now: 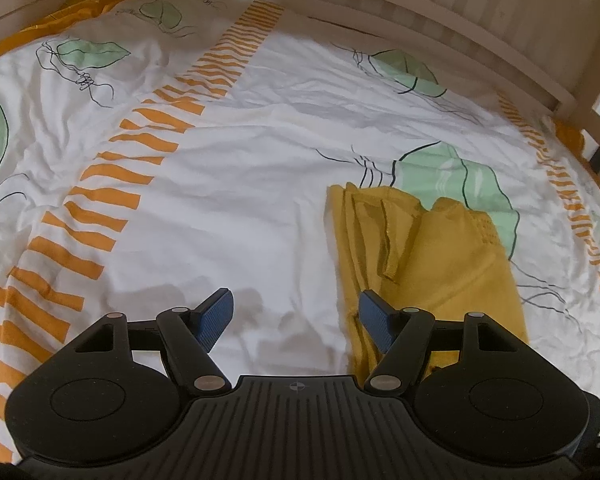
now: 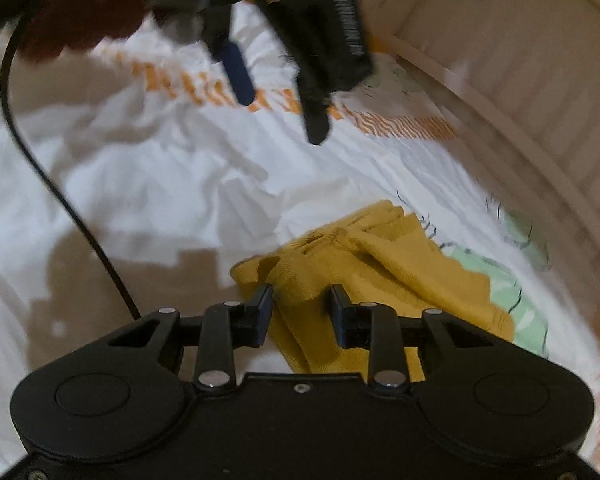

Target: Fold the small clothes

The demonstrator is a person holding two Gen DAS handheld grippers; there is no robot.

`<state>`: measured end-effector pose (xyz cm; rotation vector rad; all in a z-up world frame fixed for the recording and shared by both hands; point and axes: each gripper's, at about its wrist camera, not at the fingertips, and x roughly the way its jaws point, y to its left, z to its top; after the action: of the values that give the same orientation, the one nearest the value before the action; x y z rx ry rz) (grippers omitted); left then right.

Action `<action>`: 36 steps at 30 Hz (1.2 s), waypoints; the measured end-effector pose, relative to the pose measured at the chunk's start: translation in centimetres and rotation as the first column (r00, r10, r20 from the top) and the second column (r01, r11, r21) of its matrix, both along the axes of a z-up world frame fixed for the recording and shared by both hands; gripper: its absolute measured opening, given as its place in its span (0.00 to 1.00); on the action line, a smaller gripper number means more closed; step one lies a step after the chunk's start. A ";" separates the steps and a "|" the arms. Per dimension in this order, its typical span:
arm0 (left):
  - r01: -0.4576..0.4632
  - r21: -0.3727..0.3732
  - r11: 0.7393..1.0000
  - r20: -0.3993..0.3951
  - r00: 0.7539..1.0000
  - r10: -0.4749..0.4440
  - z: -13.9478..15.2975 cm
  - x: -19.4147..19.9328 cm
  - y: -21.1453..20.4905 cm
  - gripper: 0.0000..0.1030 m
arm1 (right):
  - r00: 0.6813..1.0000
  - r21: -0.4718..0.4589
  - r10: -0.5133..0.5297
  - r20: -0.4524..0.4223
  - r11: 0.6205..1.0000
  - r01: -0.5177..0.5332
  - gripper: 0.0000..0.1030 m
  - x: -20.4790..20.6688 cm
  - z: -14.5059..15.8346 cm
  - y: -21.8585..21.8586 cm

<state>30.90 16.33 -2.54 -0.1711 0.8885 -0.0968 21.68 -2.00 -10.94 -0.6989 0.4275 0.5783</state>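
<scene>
Mustard-yellow garment [image 1: 428,264] lying crumpled and partly folded on a white bedsheet [image 1: 236,208] printed with green leaves and orange striped bands [image 1: 100,216], toward the right side in the left wrist view. Left gripper [image 1: 296,312] hovering just over the sheet, jaws spread wide and gripping nothing, its right blue pad [image 1: 374,320] over the garment's left edge; whether touching cannot be told. Right gripper [image 2: 301,308] low over the near end of the same garment [image 2: 380,264], jaws part-closed with a fold of yellow cloth between the pads [image 2: 265,312]; contact not clear through the blur, so a grasp cannot be told. Pale wooden bed rail [image 1: 440,28] curving along the far side, near the garment. Black cable [image 2: 52,184] trailing across the sheet at left in the right wrist view. Nothing lying between either gripper and the cloth.
</scene>
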 end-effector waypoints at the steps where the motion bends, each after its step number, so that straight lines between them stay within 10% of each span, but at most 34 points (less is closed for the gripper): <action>1: 0.001 0.001 1.000 -0.001 1.000 -0.001 0.0 0.0 0.0 0.66 | 1.000 -0.025 0.014 0.014 1.000 -0.013 0.38 0.0 -0.3 0.3; 3: 0.000 0.002 1.000 0.000 1.000 0.000 0.0 0.0 -0.1 0.66 | 1.000 -0.019 0.014 0.008 1.000 -0.014 0.08 0.2 -0.2 0.3; 9: -0.012 0.005 1.000 0.009 1.000 0.012 0.0 0.0 0.0 0.66 | 0.977 0.404 -0.094 -0.190 0.900 0.164 0.11 2.7 3.5 -2.5; 14: 0.006 0.023 1.000 -0.008 1.000 -0.006 -0.5 0.0 -0.5 0.66 | 0.938 0.345 -0.039 -0.344 0.924 0.164 0.33 3.7 0.1 -0.7; 18: 0.026 0.035 0.999 -0.019 0.999 -0.026 -1.0 0.0 -1.1 0.66 | 0.935 0.467 0.040 -0.353 0.873 0.139 0.64 2.6 1.1 -3.4; 31: 0.163 0.068 0.984 -0.073 0.985 -0.158 -4.3 -0.7 -6.4 0.66 | 0.912 0.481 -0.180 -0.370 0.803 0.353 0.64 6.7 3.5 -12.4; 36: 0.155 0.063 0.986 -0.132 0.981 -0.145 -6.4 -0.4 -6.0 0.68 | 0.905 0.393 -0.238 -0.351 0.840 0.373 0.64 10.0 2.7 -11.9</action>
<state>30.53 10.36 -8.91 -0.0419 1.0305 -0.1953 31.67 -13.92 -8.24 -0.0835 0.6400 0.4469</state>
